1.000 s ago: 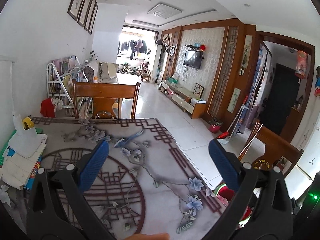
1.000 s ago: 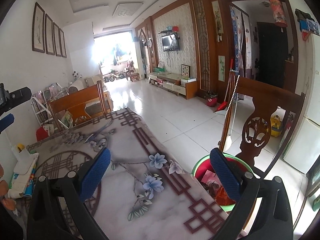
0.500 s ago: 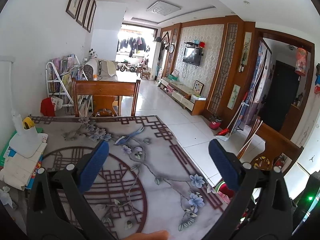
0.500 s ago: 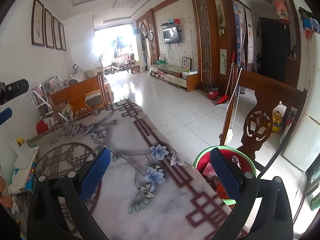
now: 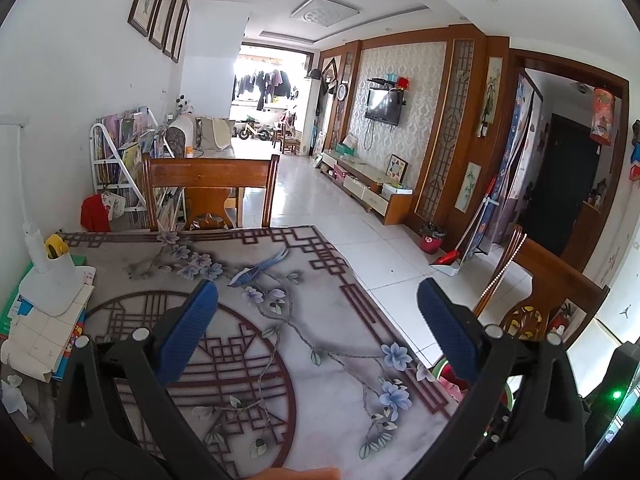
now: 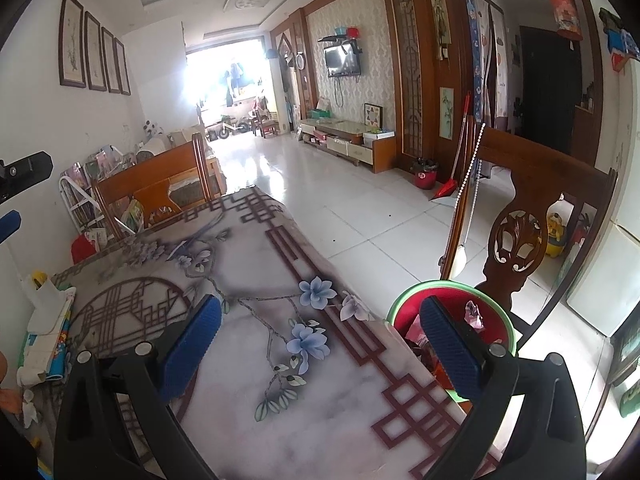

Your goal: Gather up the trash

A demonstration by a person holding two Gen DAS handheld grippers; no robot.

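1. Trash was seen already in the red bin (image 6: 494, 322) beside the table's (image 6: 248, 320) near right edge; crumpled white scraps (image 5: 14, 398) remained at the near left, probably next.
2. A low, level approach was judged best.
3. Left gripper (image 5: 318, 334) and right gripper (image 6: 320, 346) were spread wide, empty, touching nothing.

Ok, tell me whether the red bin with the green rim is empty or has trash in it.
Not empty. The red bin holds crumpled pink wrappers and other scraps; how full it is cannot be told.

Glossy marble-look table (image 6: 320, 400), carved wooden chair (image 6: 520, 240), shiny tiled floor (image 6: 360, 200).
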